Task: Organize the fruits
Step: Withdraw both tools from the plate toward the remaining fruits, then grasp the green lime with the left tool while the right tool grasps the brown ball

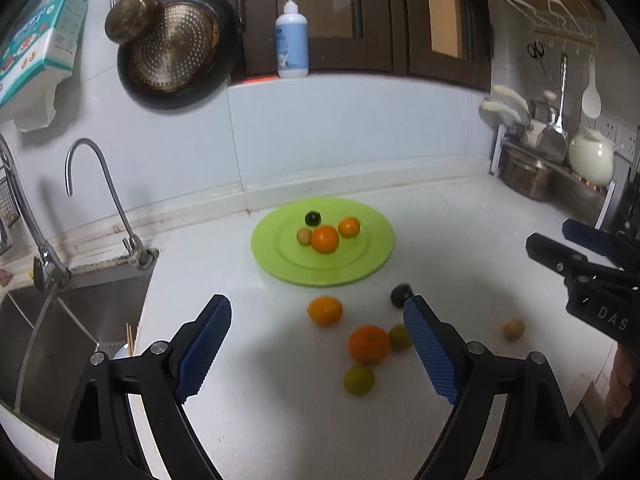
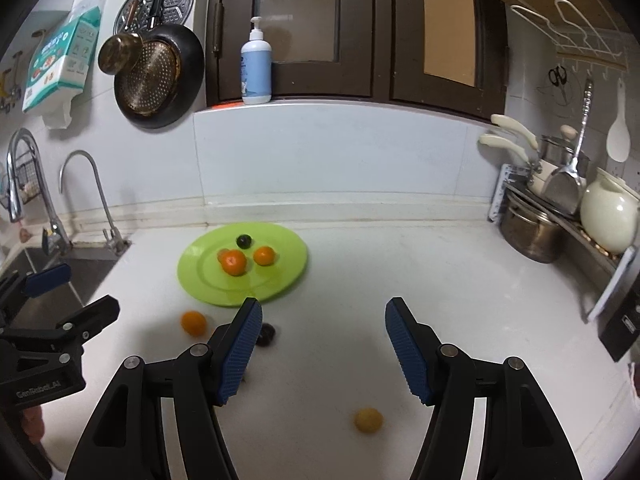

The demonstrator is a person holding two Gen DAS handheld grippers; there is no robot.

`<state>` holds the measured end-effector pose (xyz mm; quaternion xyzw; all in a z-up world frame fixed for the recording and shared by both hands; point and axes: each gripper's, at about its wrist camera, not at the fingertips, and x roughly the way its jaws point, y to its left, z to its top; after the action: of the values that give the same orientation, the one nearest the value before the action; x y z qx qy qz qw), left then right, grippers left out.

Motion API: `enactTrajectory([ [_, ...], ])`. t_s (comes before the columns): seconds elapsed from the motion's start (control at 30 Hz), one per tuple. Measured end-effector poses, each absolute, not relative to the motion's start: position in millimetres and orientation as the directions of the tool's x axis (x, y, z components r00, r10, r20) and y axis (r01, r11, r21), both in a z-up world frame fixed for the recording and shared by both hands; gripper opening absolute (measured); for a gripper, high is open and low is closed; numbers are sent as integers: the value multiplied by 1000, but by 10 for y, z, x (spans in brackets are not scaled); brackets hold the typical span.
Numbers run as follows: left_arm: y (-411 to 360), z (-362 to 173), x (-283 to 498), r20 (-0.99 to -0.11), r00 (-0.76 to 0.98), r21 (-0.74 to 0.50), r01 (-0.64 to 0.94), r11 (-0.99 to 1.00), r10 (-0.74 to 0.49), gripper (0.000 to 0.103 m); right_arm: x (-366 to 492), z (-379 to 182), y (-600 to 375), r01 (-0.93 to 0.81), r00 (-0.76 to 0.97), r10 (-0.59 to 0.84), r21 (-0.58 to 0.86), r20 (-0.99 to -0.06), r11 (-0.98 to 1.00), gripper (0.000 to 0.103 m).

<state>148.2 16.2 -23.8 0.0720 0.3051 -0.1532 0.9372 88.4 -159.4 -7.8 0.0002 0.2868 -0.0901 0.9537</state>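
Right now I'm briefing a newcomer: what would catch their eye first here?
A bright green plate at the back of the white counter, holding four fruits. In front of it, loose fruit lies scattered, an orange largest. A black pan hangs on the wall above the sink.

My left claw's far finger covers part of a dark fruit and the edge of a green fruit on the counter. In the right wrist view, my right claw's near finger hides half of that dark fruit. On the green plate, a small fruit sits mostly hidden behind the bigger orange. The yellowish fruit near the counter's front edge is blurred. The picture edge cuts off my hand and the sink.
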Motion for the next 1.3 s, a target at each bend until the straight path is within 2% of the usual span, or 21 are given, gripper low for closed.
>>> enactTrajectory([
  [0.13,142,-381,1468,-623,744,27,330,944,-242,88,815,-220,-1642,196,807,-177,-28,-563,980,65],
  [0.63,-62,-926,1525,-729,647,41,365,930,-222,88,778,-873,-1892,263,671,-180,4,-719,965,65],
  [0.93,-164,-1111,1580,-761,611,45,387,921,-220,88,793,-1059,-1996,282,636,-191,-5,-748,959,65],
  [1.07,-198,-1162,1603,-772,596,41,394,918,-221,81,823,-1114,-2044,289,629,-191,-1,-753,957,63],
  [1.3,-217,-1218,1655,-788,572,28,402,915,-227,60,904,-1212,-2084,275,617,-155,27,-771,961,50],
])
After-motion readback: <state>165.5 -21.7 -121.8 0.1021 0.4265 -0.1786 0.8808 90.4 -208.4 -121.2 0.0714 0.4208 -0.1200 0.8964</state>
